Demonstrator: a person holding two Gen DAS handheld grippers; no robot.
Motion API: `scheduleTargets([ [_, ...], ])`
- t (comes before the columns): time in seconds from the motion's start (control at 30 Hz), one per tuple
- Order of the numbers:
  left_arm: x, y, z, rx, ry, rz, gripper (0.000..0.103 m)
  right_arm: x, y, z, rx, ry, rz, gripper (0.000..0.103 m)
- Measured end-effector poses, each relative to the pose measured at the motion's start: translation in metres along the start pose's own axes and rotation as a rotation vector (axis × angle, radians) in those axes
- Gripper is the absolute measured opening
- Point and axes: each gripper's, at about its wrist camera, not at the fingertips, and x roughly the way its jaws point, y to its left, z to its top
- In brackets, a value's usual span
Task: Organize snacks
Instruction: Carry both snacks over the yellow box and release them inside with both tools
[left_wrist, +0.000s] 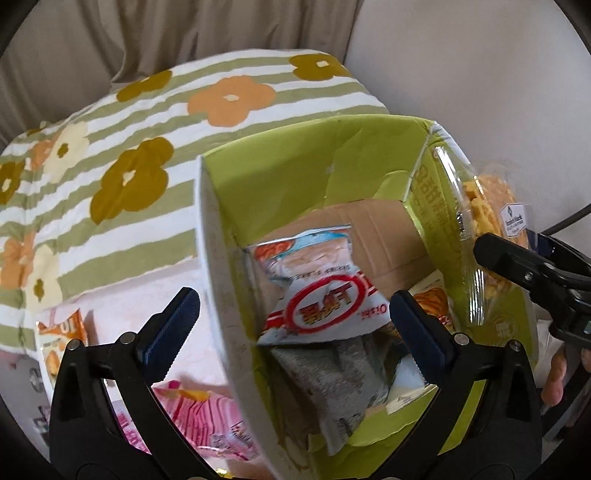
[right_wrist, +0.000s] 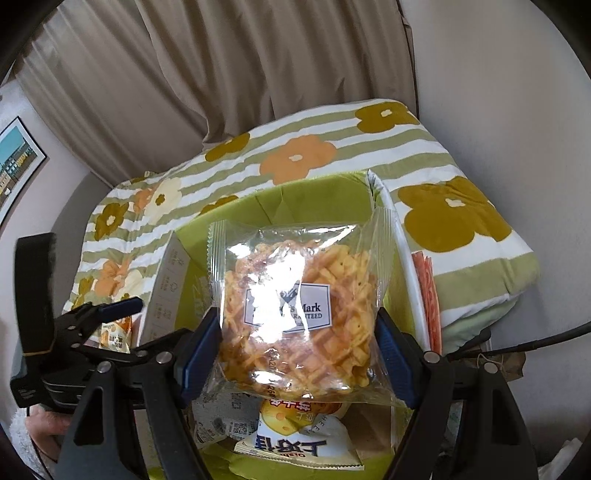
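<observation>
Probably a home: floral quilt (right_wrist: 295, 162), beige curtains (right_wrist: 221, 74), framed picture (right_wrist: 14, 162).

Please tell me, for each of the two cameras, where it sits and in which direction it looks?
Left wrist: sits on the left claw, looks forward and down into the green box at a red-and-white packet; its open fingers straddle the box's wall, and the right claw shows at right.
Right wrist: sits on the right claw, looks forward over the box toward the quilt; its fingers hold the waffle bag, and the left claw shows at left.
Shared: box, quilt, waffle bag, curtain.
</observation>
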Motion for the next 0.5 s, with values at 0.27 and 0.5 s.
scheduleTargets([
  [0.27, -0.012, 0.021, -0.014, -0.063, -0.004, -0.005, 0.102, 0.025, 0.011, 0.005, -0.02, 0.062, -0.004, 0.078],
  [0.5, -0.024, 0.029, -0.031, -0.083, -0.019, 0.018, 0.102, 0.022, 0.014, 0.002, -0.048, -0.001, -0.015, 0.101],
])
